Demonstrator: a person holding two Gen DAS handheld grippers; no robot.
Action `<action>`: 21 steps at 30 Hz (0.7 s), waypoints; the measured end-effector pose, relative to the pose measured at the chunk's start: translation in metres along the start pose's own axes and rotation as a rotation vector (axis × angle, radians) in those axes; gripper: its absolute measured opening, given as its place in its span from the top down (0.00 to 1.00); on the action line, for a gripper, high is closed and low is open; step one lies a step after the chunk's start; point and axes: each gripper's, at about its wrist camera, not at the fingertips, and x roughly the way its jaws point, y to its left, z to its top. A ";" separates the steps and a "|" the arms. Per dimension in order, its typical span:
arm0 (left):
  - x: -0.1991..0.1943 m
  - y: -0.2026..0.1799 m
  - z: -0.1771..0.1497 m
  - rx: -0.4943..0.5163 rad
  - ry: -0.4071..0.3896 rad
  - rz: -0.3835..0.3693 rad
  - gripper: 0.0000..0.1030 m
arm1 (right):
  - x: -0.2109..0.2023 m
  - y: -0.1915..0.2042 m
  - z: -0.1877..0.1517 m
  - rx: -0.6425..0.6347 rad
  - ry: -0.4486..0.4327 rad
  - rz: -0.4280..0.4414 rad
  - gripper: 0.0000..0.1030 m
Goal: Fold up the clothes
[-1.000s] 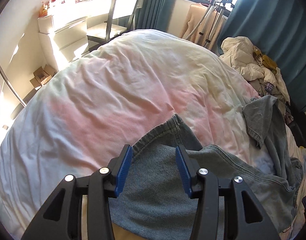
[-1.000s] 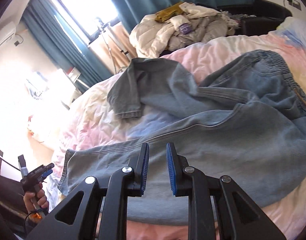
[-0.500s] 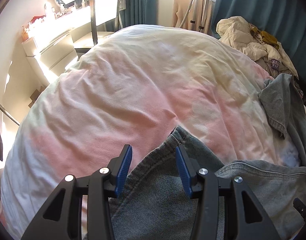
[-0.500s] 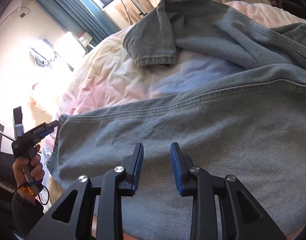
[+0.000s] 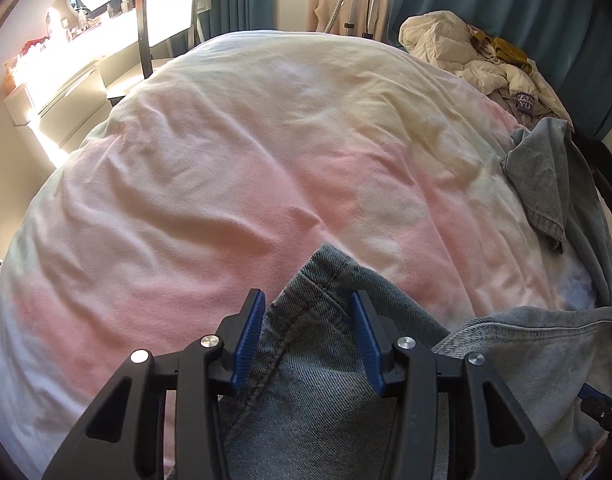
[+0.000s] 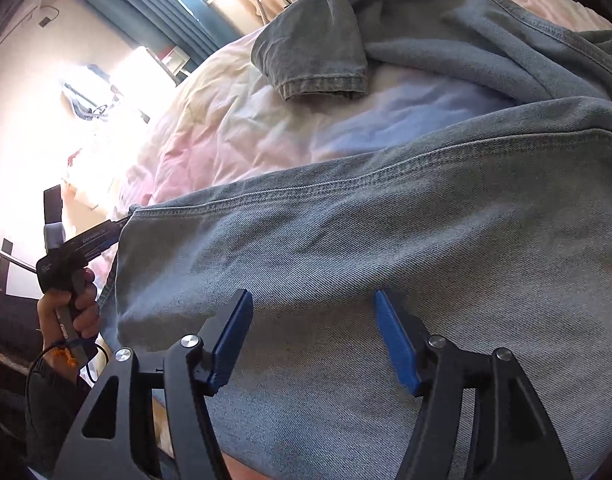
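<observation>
Denim fills the space under both tools. The left hand-held gripper stands about half open, astride a hemmed corner of the jeans; its blue pads flank the raised fold, and I cannot tell whether they press it. The right hand-held gripper has just been opening and now gapes wide over a flat stretch of the same jeans, pads clear of the cloth. Beyond the left tool's corner, the bed lies bare and rumpled out to its far rounded edge. To the right, a trouser leg is folded back, cuff resting on the sheet. A heap of clothes sits at the bed's far right edge. In the right view, a hand grips the left tool's handle at the hem.
</observation>
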 end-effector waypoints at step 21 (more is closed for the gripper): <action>-0.015 0.036 0.003 -0.209 -0.083 0.121 0.84 | -0.006 -0.008 -0.003 0.028 -0.040 -0.052 0.38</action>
